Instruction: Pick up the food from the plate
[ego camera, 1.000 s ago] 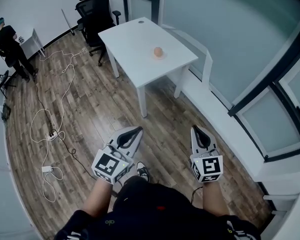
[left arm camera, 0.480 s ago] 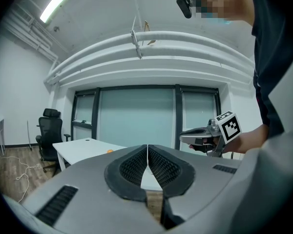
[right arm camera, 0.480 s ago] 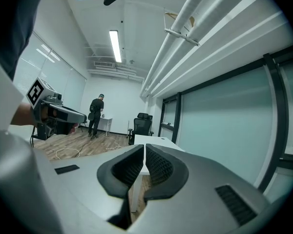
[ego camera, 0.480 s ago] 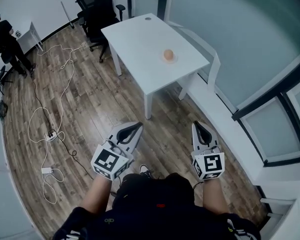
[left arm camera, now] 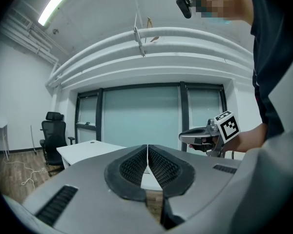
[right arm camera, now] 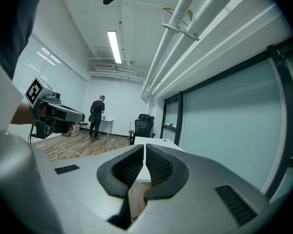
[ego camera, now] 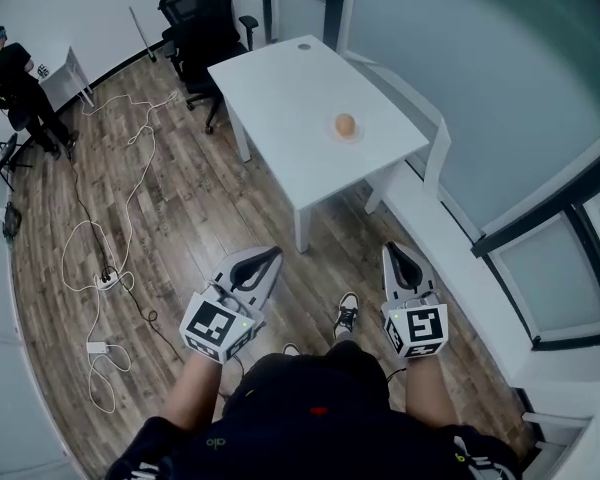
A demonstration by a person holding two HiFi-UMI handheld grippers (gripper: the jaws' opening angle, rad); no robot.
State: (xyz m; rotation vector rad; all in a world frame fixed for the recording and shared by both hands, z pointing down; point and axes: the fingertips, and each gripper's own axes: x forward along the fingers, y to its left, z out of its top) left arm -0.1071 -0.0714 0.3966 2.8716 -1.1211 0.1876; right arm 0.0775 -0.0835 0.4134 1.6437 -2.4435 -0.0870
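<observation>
The food (ego camera: 345, 124) lies well apart from both grippers, at about 12 o'clock from them. The left gripper (ego camera: 271, 255) has its jaws pressed together with nothing between them, and so does the right gripper (ego camera: 393, 252). Both are held low in front of the person's body, side by side, tips pointing to 12 o'clock and bare forearms behind them. One shoe (ego camera: 346, 313) shows between them on the wooden floor (ego camera: 180, 218).

Further out stands the white bench (ego camera: 280, 88). The food rests on a small plate (ego camera: 357, 134) near the bench's 3 o'clock edge. It looks round and orange-brown, so no long axis can be told. A glass wall (ego camera: 460, 78) runs along the 3 o'clock side. Cables (ego camera: 90, 238) trail at 9 o'clock, an office chair (ego camera: 202, 18) stands at 11 o'clock, and another person (ego camera: 15, 78) stands at 10 o'clock.
</observation>
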